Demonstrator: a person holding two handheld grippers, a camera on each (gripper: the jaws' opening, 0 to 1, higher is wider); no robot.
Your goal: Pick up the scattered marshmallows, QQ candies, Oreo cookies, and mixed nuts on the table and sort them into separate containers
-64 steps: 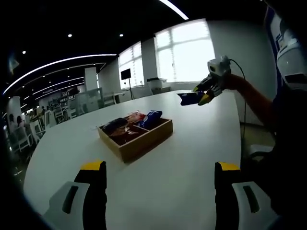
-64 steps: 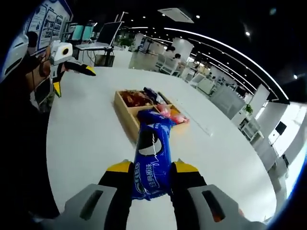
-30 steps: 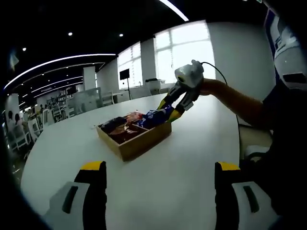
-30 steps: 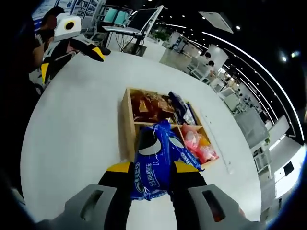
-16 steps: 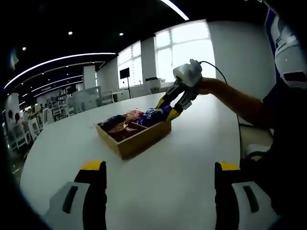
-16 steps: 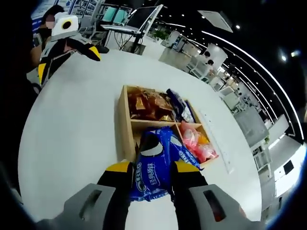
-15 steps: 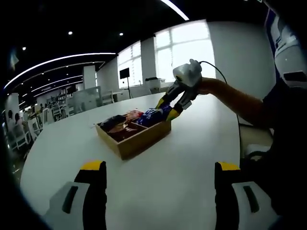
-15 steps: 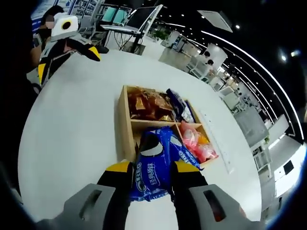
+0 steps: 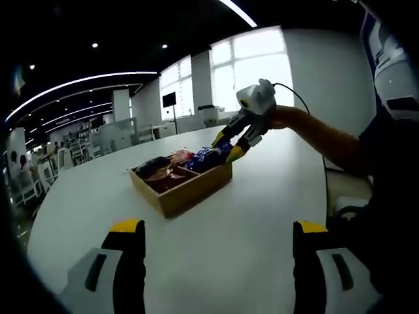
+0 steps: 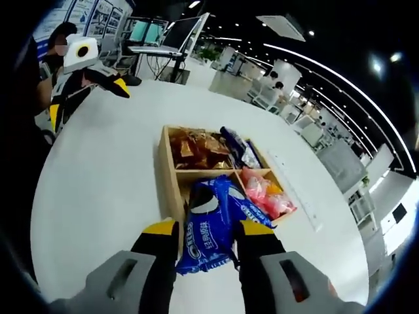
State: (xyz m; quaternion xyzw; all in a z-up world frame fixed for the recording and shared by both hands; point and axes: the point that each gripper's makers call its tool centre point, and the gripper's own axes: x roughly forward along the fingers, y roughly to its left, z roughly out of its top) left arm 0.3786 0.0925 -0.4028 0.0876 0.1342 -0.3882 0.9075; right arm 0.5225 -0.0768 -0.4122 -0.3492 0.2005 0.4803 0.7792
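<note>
Blue Oreo packet (image 10: 208,230) clamped between the yellow-tipped jaws of the right gripper (image 10: 208,245), far end reaching over the near wall of the wooden tray (image 10: 167,171), toward 12 o'clock in the right gripper view. Divided into compartments, that tray: brown snack packets (image 10: 196,149) in the far-left one at about 11 o'clock, another dark blue packet (image 10: 238,149) beside them at 1 o'clock, pink candy bags (image 10: 266,194) in the near-right one at about 2 o'clock. Sits on a white table (image 10: 98,190), tray well in from the edge. At 10 o'clock of the same view, the left gripper (image 10: 84,90), held in a person's hand above the table's far edge, well apart from the tray.

From the left gripper view: left gripper (image 9: 216,261) with jaws spread wide, nothing between them, above bare table (image 9: 236,222). Wooden tray (image 9: 190,190) up at 11 o'clock, holding dark and coloured packets. Right gripper (image 9: 229,145) at 12 o'clock, angled down over the tray's right end, closed on the Oreo packet (image 9: 206,156), which touches or just overlaps the tray's contents; cannot tell which compartment. Person's forearm (image 9: 321,134) running off toward 2 o'clock. Bright windows (image 9: 255,69) beyond the table at 12 o'clock.
</note>
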